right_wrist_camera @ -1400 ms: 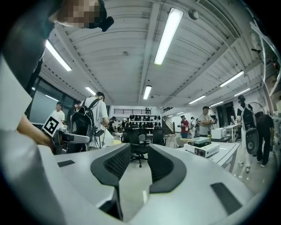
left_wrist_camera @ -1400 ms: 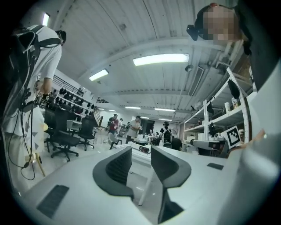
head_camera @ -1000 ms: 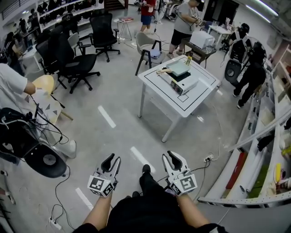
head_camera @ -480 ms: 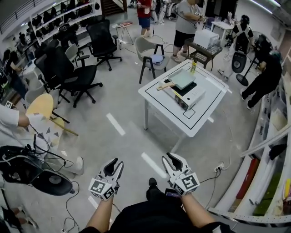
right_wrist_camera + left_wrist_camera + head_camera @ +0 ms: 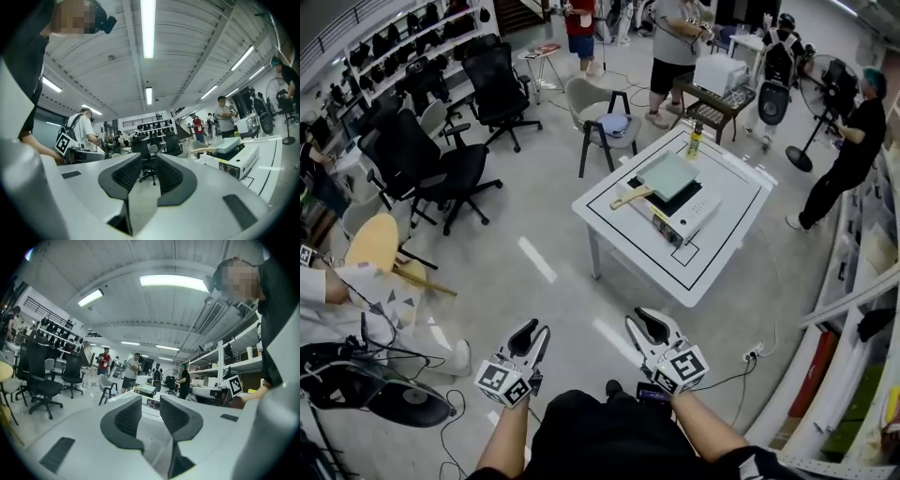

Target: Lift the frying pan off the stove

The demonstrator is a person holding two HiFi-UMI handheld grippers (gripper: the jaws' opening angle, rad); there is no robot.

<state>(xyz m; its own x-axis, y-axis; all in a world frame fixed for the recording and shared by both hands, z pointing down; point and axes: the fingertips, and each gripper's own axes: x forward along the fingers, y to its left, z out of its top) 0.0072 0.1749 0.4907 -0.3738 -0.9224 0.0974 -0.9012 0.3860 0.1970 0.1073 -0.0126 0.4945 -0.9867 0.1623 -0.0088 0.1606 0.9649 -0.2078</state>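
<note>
Task not begun: frying pan (image 5: 667, 176) sat on stove (image 5: 692, 212) on table (image 5: 717, 270). Left gripper (image 5: 534, 331) and right gripper (image 5: 648, 322) were well short of table, fingers spread, empty. Approach, grasp and lift were left to do.

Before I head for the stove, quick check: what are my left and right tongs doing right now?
Left tongs: open, nothing between them.
Right tongs: open, nothing between them.

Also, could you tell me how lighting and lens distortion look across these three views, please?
Head view: even light, fisheye bowing at the edges, the white table sharp. Left gripper view: black round vignette, a ceiling light glaring. Right gripper view: same vignette, bright ceiling tube, stove clear.
</note>
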